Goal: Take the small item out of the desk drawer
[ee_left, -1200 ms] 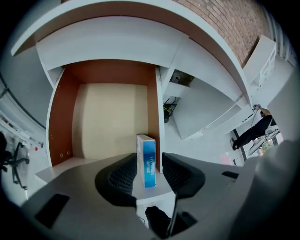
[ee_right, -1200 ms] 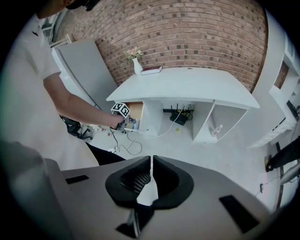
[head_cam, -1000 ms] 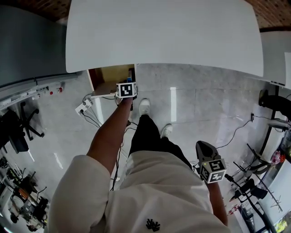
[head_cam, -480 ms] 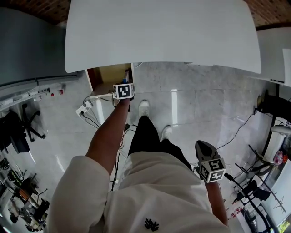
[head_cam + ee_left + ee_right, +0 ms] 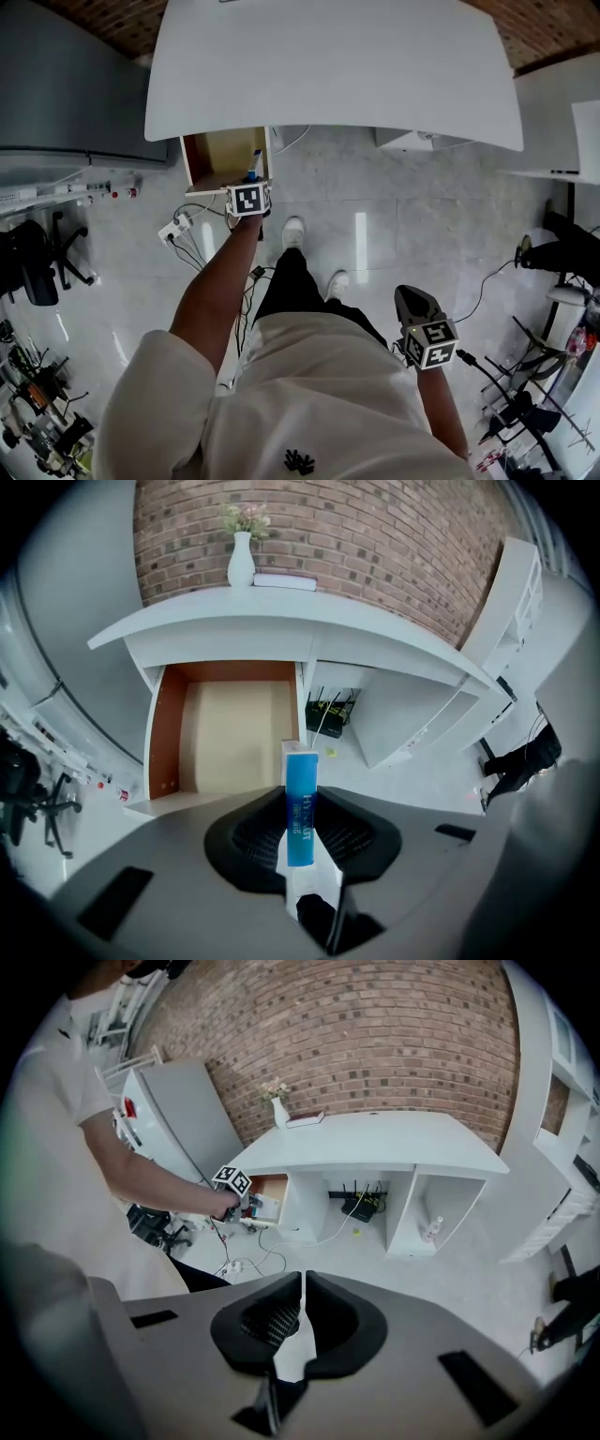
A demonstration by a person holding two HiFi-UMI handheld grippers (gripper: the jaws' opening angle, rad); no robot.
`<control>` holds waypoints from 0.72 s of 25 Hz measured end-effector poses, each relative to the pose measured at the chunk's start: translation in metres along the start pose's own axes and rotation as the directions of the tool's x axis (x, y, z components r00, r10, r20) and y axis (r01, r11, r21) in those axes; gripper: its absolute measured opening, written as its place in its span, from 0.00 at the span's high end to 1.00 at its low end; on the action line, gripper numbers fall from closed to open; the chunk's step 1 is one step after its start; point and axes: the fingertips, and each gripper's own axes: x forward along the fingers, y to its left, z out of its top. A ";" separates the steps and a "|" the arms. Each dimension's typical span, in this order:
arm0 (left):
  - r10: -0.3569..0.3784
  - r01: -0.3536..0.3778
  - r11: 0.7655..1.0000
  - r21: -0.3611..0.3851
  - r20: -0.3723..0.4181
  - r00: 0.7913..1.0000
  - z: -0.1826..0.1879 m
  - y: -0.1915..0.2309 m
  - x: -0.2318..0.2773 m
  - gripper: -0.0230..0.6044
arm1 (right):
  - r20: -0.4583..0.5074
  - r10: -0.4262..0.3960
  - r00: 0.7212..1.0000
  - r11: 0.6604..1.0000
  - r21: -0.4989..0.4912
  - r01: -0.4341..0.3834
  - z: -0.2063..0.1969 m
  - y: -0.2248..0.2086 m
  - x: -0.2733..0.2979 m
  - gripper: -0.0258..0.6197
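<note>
Whereas a second ago the left gripper (image 5: 250, 187) sat low at the front of the drawer (image 5: 167, 733), it has now risen. Its jaws have just been closing and clamp a small blue item (image 5: 300, 803) upright between them, above the drawer's front edge. The drawer stands pulled out beneath the white surface (image 5: 337, 66), its tan floor showing and open air above. By the person's hip, the right gripper (image 5: 302, 1283) has its jaws together on nothing. A power strip (image 5: 174, 226) and cables lie on the floor left of the shoes (image 5: 293, 228).
</note>
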 end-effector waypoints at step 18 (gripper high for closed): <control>-0.029 0.029 1.000 0.001 0.154 0.988 -0.071 -0.092 -0.187 0.81 | 0.169 0.097 0.981 0.992 -0.093 -0.083 -0.044 -0.027 -0.059 0.90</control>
